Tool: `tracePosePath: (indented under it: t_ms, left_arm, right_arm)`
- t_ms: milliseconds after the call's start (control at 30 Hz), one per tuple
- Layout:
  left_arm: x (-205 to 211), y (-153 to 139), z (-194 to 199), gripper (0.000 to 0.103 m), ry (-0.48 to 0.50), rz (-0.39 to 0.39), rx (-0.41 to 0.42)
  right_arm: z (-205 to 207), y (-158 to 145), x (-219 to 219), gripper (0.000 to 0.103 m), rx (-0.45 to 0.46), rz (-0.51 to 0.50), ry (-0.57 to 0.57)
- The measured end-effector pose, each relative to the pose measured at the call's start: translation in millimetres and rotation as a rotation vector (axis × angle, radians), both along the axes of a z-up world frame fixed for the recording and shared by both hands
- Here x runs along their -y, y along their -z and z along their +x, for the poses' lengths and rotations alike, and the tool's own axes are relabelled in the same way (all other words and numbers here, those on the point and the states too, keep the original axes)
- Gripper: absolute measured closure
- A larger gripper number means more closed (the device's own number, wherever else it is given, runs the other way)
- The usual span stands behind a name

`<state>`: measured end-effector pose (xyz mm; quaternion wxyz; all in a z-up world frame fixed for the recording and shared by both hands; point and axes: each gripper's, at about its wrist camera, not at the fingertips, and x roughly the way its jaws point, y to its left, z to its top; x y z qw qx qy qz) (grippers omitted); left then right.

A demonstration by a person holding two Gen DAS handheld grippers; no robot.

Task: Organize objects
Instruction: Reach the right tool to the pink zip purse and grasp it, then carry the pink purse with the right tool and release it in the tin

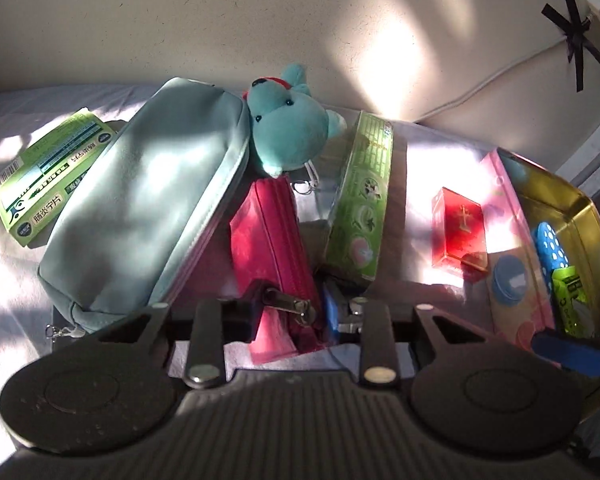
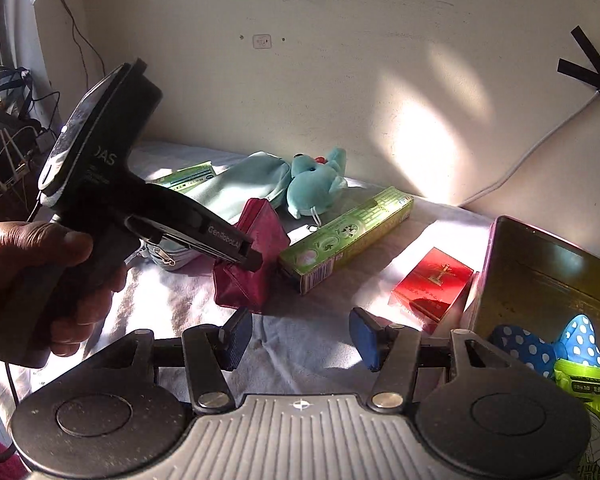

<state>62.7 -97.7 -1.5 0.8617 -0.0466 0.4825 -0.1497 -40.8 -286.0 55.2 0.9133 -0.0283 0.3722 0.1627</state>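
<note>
My left gripper (image 1: pixel 294 312) is shut on the pink zip pouch (image 1: pixel 270 236), gripping its near zipper end; the pouch stands on edge on the cloth. In the right wrist view the left gripper (image 2: pixel 252 258) holds the same pouch (image 2: pixel 256 256). My right gripper (image 2: pixel 300 342) is open and empty, low over the cloth in front of the pouch. A teal pouch (image 1: pixel 140 208), a teal plush toy (image 1: pixel 292 132), a long green box (image 1: pixel 360 204) and a red box (image 1: pixel 458 232) lie around. An open tin (image 1: pixel 560 196) stands at right.
A green medicine box (image 1: pixel 48 176) lies far left. The tin (image 2: pixel 540 280) holds a blue dotted item (image 2: pixel 540 348) and a green packet (image 2: pixel 580 384). A wall with a taped white cable (image 1: pixel 500 72) backs the bed. Cables and devices sit far left (image 2: pixel 8 152).
</note>
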Motion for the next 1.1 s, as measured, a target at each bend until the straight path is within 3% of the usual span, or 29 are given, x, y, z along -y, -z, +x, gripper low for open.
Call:
tracePosePath:
  t_ms: [100, 167, 267, 333, 433, 600, 733, 833, 867, 900, 933, 967, 1100]
  left_arm:
    - [-15.4, -3.0, -7.7, 0.072, 0.109, -0.022, -0.032]
    - [-22.7, -2.7, -17.2, 0.072, 0.255, -0.015, -0.063]
    - [-27.9, -4.0, -37.3, 0.072, 0.502, 0.04, -0.094]
    - [-32.7, -8.9, -48.4, 0.068, 0.579, 0.097, -0.063]
    - [-52.9, -19.2, -51.3, 0.056, 0.52, 0.151, -0.029]
    - [-81.8, -29.9, -55.0, 0.049, 0.362, 0.026, -0.028]
    - [-74.5, -11.0, -60.1, 0.046, 0.307, -0.028, -0.094]
    - [-66.4, 10.4, -58.7, 0.048, 0.26, -0.037, -0.136]
    - [-65.6, 17.5, -56.5, 0.054, 0.233, -0.051, -0.155]
    - [-64.2, 23.9, -53.6, 0.07, 0.212, -0.072, -0.18]
    - [-62.3, 25.9, -51.9, 0.073, 0.198, -0.088, -0.192]
    - [-57.6, 21.4, -52.7, 0.075, 0.184, -0.079, -0.18]
    - [-32.1, -10.8, -60.1, 0.075, 0.252, 0.009, -0.067]
  right_arm:
    - [3.9, 3.4, -4.1, 0.055, -0.026, 0.001, 0.027]
    - [7.3, 5.2, -5.4, 0.055, -0.043, 0.013, 0.03]
    - [11.1, 11.1, -16.1, 0.044, -0.081, 0.011, -0.063]
    - [12.8, 17.6, -32.7, 0.044, -0.115, -0.023, -0.168]
    - [13.7, 27.8, -54.4, 0.044, -0.136, -0.071, -0.287]
    - [23.1, 40.1, -76.2, 0.044, -0.146, -0.133, -0.379]
    - [37.6, 53.6, -75.4, 0.042, -0.177, -0.14, -0.383]
    - [45.0, 65.6, -75.1, 0.042, -0.212, -0.12, -0.401]
    - [45.8, 67.6, -76.0, 0.044, -0.215, -0.114, -0.405]
    - [46.3, 69.9, -79.0, 0.047, -0.222, -0.099, -0.413]
    - [45.0, 69.2, -81.5, 0.052, -0.22, -0.084, -0.415]
    - [42.3, 66.0, -84.0, 0.059, -0.198, -0.089, -0.416]
    - [30.1, 38.7, -74.3, 0.06, -0.063, -0.128, -0.403]
